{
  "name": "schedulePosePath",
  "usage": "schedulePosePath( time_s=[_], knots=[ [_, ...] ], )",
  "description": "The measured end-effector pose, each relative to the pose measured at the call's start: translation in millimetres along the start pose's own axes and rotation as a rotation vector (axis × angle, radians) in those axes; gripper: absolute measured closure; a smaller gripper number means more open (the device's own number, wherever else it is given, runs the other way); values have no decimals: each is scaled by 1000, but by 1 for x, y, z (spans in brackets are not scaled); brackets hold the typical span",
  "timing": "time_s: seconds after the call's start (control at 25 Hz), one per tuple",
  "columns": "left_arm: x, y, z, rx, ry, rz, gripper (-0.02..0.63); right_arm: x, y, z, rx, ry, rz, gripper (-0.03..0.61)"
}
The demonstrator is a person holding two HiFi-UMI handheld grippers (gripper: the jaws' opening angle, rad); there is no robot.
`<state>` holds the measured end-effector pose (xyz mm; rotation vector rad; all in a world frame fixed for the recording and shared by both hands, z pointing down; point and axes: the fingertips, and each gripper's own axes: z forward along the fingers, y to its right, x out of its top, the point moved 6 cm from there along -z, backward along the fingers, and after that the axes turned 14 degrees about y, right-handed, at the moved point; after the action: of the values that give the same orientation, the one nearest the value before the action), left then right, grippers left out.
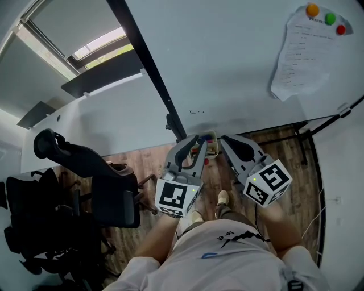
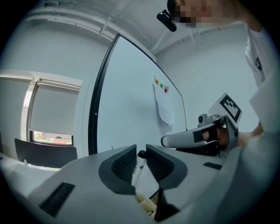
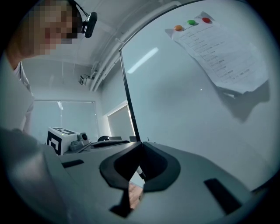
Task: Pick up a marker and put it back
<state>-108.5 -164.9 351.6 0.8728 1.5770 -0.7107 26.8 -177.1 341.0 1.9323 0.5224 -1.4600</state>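
White marker [image 2: 138,168], black cap, sits clamped between the left gripper's [image 2: 141,148] pads at the whiteboard's [image 1: 227,68] lower edge, by the tray [image 1: 212,148]. Right gripper [image 3: 141,144] is clenched, empty. Print on the marker and paper sheet [image 1: 301,57] is illegible.

Black office chair [image 1: 111,190] stands on wooden floor [image 1: 282,145].

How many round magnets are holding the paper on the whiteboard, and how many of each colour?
Orange magnet: 1
Green magnet: 1
Red magnet: 1
Total: 3
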Motion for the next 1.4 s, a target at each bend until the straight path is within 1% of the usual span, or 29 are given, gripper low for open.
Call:
schedulePosePath(
  time_s=[0.24, 0.6, 0.8, 1.0, 1.16, 1.4],
  knots=[
    [-16, -2, 11, 2, -12, 35, 538, -9, 13, 3, -4, -15, 3, 565],
    [-63, -7, 26, 20, -85, 84, 538, -26, 35, 9, -3, -50, 28, 565],
    [-94, -6, 34, 30, -130, 93, 538, -39, 50, 9, -6, -78, 46, 565],
    [-125, 3, 45, 13, -184, 139, 538, -47, 66, 5, -20, -100, 60, 565],
    [-149, 11, 49, 9, -231, 159, 538, -50, 77, 1, -28, -109, 61, 563],
    [-164, 32, 60, -50, -270, 240, 538, -51, 91, -6, -47, -115, 69, 565]
  ],
)
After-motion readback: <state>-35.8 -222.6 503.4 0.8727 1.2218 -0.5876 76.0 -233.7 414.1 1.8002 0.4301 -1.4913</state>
